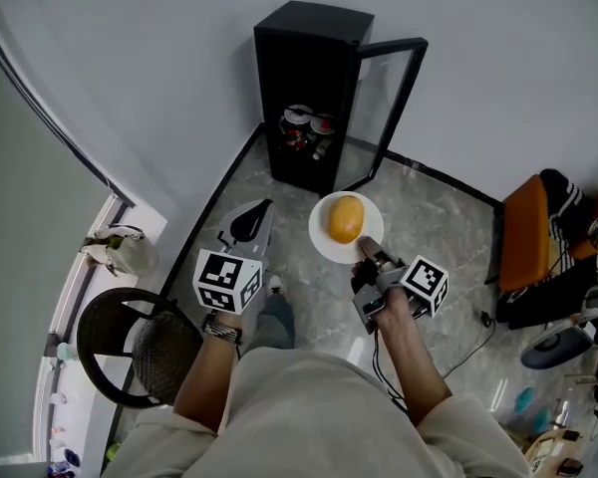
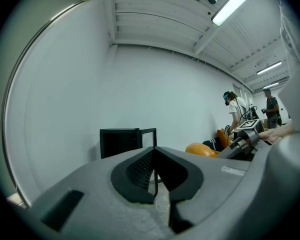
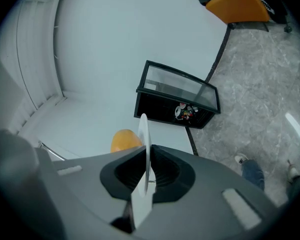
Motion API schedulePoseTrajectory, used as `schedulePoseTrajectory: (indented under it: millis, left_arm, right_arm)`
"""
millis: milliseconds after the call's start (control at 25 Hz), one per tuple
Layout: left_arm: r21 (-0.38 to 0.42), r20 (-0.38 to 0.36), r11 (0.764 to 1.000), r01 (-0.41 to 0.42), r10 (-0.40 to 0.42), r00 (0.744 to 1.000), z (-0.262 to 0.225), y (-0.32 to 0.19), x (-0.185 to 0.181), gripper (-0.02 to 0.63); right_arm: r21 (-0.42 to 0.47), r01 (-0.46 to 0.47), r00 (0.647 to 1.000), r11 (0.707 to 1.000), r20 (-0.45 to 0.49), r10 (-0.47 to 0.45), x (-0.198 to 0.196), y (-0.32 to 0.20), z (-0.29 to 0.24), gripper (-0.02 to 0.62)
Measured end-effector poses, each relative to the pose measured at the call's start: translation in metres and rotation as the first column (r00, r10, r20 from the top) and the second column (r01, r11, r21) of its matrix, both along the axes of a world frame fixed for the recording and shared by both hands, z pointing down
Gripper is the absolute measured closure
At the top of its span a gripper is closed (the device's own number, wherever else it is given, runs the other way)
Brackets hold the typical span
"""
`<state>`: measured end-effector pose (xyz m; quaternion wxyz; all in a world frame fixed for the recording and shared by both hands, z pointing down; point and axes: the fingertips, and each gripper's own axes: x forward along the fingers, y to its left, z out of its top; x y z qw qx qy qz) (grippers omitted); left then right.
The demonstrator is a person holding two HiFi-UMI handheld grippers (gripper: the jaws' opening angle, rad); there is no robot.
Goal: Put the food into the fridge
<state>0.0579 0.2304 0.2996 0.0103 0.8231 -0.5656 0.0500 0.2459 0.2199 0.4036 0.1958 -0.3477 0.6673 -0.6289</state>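
Note:
The black mini fridge [image 1: 309,88] stands against the wall with its glass door [image 1: 394,108] swung open to the right; cans [image 1: 307,127] sit inside. My right gripper [image 1: 367,250] is shut on the near rim of a white plate [image 1: 322,242], which carries an orange-yellow piece of food [image 1: 345,218]. In the right gripper view the plate [image 3: 144,131] stands edge-on between the jaws of the gripper [image 3: 147,156], the food [image 3: 124,140] to its left and the fridge [image 3: 177,104] beyond. My left gripper [image 1: 251,219] [image 2: 154,156] is shut and empty, left of the plate, pointing at the fridge [image 2: 120,141].
An orange chair [image 1: 526,232] with dark clothes and clutter stands at the right. A round dark chair [image 1: 130,352] and a bag [image 1: 125,250] are at the left by the wall. Marbled floor [image 1: 429,217] lies before the fridge. Two people [image 2: 233,111] stand far right.

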Motion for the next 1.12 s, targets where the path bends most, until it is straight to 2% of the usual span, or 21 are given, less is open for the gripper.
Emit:
schedulePoseTrajectory:
  millis: [520, 840, 1120]
  left_arm:
    - [0.004, 0.011, 0.998, -0.066, 0.066, 0.998, -0.038, -0.163, -0.061, 0.609]
    - [0.013, -0.004, 0.999, -0.052, 0.052, 0.999, -0.051, -0.221, -0.096, 0.609]
    - [-0.011, 0.003, 0.999, -0.045, 0.045, 0.999, -0.04, -0.254, -0.129, 0.609]
  right_arm:
    - [0.03, -0.014, 0.999, 0.999, 0.047, 0.012, -0.083, -0.147, -0.033, 0.572]
    - [0.035, 0.016, 0.998, 0.999, 0.061, -0.018, -0.138, -0.205, -0.043, 0.574]
    - [0.026, 0.022, 0.997, 0.999, 0.071, -0.024, -0.175, -0.238, -0.037, 0.572]
